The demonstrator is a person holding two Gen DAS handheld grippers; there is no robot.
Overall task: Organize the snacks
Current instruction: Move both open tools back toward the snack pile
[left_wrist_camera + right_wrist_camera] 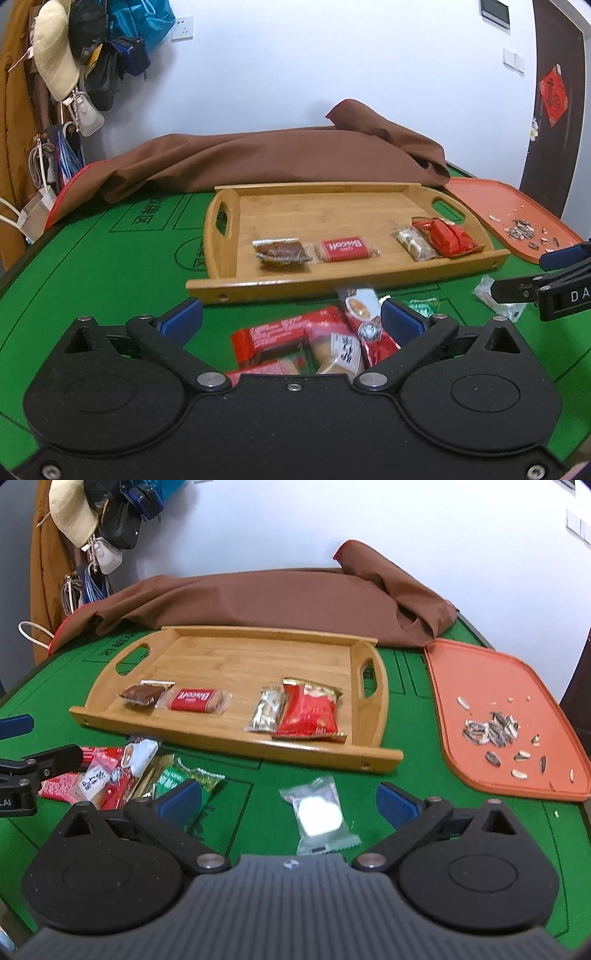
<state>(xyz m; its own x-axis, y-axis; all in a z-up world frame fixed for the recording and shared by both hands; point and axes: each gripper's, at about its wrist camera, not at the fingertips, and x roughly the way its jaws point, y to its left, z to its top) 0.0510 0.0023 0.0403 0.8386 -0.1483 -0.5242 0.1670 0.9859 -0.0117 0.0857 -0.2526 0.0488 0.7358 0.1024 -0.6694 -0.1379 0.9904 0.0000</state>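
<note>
A bamboo tray (258,286) (221,657) on the green table holds a brown snack (280,253) (142,695), a red Biscoff pack (341,249) (192,700), a pale nougat pack (415,242) (266,709) and a red packet (448,236) (308,712). My left gripper (291,319) is open above a pile of red snack packets (295,343) (107,775) in front of the tray. My right gripper (288,801) is open around a clear-wrapped white candy (319,812) on the felt. A green packet (184,779) lies beside the pile.
An orange board (498,686) (506,206) with several sunflower seeds and shells (491,729) lies right of the tray. A brown cloth (277,155) (277,598) is heaped behind it. Bags and a hat (55,59) hang at the far left.
</note>
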